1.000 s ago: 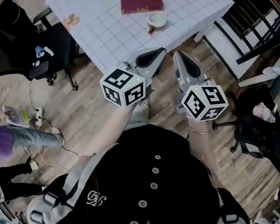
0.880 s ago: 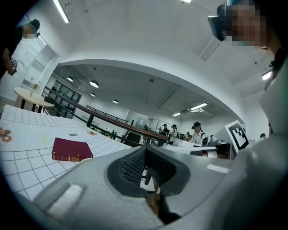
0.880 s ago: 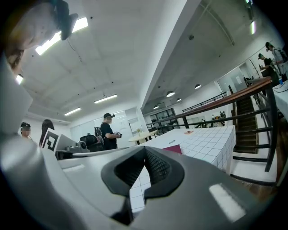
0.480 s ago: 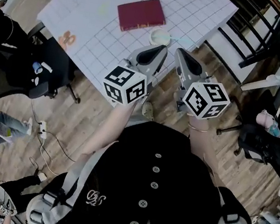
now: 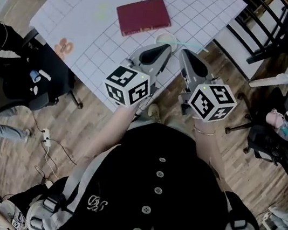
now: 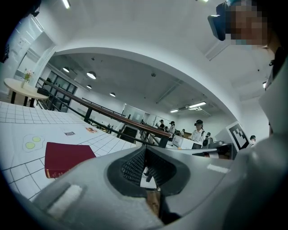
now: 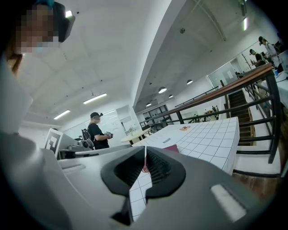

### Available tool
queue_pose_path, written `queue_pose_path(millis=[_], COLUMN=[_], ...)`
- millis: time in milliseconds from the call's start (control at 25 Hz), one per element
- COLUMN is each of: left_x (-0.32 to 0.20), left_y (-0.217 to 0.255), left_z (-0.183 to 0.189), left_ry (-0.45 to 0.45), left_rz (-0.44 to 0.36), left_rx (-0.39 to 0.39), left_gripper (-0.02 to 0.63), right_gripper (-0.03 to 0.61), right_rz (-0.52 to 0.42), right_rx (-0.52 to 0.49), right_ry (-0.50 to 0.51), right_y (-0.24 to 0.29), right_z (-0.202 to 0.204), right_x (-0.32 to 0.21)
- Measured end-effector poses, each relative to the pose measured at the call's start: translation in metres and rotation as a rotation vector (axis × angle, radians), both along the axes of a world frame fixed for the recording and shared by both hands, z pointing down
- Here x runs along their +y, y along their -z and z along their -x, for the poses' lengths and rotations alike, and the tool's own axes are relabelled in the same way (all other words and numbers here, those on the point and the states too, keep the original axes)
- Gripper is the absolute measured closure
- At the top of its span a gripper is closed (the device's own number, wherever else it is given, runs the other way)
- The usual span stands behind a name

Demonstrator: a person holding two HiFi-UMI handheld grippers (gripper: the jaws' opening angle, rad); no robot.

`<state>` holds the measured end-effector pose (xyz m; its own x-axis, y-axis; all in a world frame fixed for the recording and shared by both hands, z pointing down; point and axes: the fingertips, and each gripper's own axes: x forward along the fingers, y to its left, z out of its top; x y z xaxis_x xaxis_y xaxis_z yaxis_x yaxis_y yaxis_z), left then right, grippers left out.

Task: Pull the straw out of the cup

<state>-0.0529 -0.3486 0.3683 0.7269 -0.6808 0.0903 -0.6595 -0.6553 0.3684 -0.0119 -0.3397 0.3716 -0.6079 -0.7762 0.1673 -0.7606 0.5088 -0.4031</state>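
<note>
A pale cup (image 5: 165,38) stands near the front edge of the white gridded table (image 5: 93,27), just right of a dark red book (image 5: 143,16). A thin, faint straw (image 5: 184,43) seems to lean rightward from the cup; it is too blurred to be sure. My left gripper (image 5: 163,48) and right gripper (image 5: 183,52) are held side by side, their tips at the table edge just short of the cup. Both are shut with nothing between the jaws. The left gripper view shows its closed jaws, with the gripper (image 6: 145,152) in front of the book (image 6: 67,157). The right gripper (image 7: 146,152) looks the same.
A wooden floor lies under me. Black office chairs (image 5: 48,68) stand left of the table, and a dark railing and chair frames (image 5: 268,28) are to the right. Another office chair (image 5: 275,144) sits at the right. People stand in the distance (image 7: 96,130).
Both grippers have moved forward together toward the table. The cup, earlier well ahead of them, is now just beyond their tips. The jaws stayed shut.
</note>
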Motion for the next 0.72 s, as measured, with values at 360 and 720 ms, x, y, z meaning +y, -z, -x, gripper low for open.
queue_pose_path(millis=[360, 720], left_x=[-0.008, -0.020], left_y=[-0.017, -0.031], left_z=[-0.004, -0.009], left_ry=[-0.002, 0.044], left_rz=[0.041, 0.094], left_rx=[-0.001, -0.005], left_gripper=[0.618, 0.618], right_gripper=[0.541, 0.535], right_rz=[0.061, 0.127], right_rx=[-0.030, -0.075], right_ry=[-0.013, 0.021], right_y=[-0.018, -0.028], right_z=[-0.006, -0.015], right_x=[-0.007, -0.029])
